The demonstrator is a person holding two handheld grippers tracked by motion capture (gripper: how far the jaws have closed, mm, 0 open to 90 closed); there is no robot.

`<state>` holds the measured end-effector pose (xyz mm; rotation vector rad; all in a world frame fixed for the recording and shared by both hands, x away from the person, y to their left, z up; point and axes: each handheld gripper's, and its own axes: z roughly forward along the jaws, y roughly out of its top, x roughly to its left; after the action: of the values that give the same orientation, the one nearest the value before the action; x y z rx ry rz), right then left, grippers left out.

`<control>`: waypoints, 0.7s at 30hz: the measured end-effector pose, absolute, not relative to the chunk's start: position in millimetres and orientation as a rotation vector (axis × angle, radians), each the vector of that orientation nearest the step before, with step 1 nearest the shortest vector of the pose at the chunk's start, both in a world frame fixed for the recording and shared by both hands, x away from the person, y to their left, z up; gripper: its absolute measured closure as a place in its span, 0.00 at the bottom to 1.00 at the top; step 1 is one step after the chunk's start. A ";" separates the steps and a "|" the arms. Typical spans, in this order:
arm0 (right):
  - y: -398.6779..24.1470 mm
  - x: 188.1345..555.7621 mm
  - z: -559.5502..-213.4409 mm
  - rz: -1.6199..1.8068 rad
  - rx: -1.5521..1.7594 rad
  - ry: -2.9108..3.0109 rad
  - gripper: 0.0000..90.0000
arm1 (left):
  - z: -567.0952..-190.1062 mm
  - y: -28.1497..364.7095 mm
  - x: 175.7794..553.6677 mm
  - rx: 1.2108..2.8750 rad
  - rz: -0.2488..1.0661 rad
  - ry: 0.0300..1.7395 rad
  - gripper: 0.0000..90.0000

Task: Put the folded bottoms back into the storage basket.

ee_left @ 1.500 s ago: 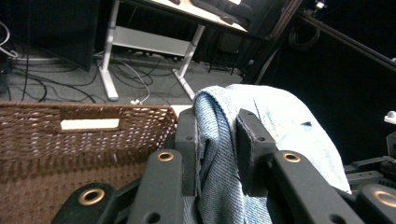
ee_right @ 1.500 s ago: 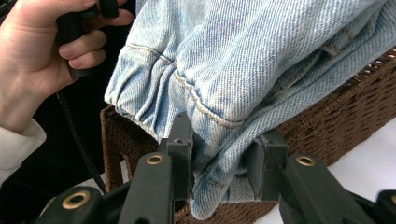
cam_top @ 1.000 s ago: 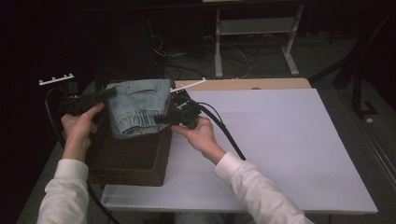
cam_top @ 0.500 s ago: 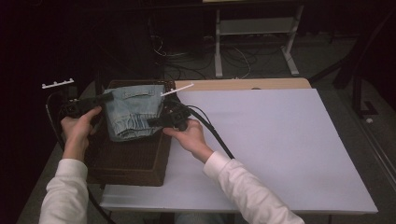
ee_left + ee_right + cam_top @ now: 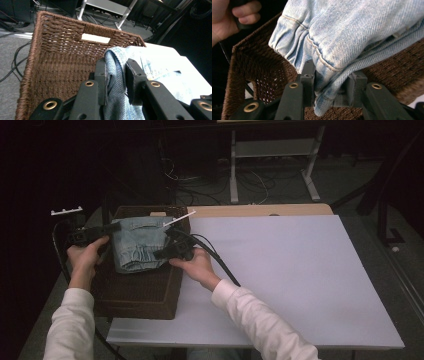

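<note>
A folded light-blue denim garment hangs over the brown wicker basket at the table's left end. My left gripper is shut on the denim's left edge; the left gripper view has the fabric pinched between both black jaws, above the basket's inside wall. On the other side my right gripper is shut on a hemmed fold of the denim, with the basket's interior below. A hand holding the other gripper shows at the top left of the right gripper view.
The white table top stretches to the right of the basket. A white stick-like piece lies at the basket's far right corner. Cables and a white metal stand are on the floor beyond the table.
Both grippers have carried the denim leftward and toward the near side, so it now sits lower over the basket's middle. Both stay shut on it.
</note>
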<state>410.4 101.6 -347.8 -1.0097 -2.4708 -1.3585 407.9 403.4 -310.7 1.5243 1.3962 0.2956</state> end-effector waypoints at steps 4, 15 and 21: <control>106.6 410.7 -353.0 -1.336 -1.002 -2.475 0.70 | -313.3 404.8 410.2 1.530 0.299 1.404 0.81; 111.8 410.9 -359.6 -1.271 -0.985 -2.485 0.66 | -323.1 401.0 417.6 1.551 0.316 1.436 0.79; 112.7 407.7 -356.6 -1.249 -0.970 -2.494 0.58 | -324.8 398.9 418.9 1.558 0.353 1.484 0.59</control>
<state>407.7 112.7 -356.6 -0.9703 -2.4941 -1.2488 418.9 398.9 -324.8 1.5579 1.4842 0.3527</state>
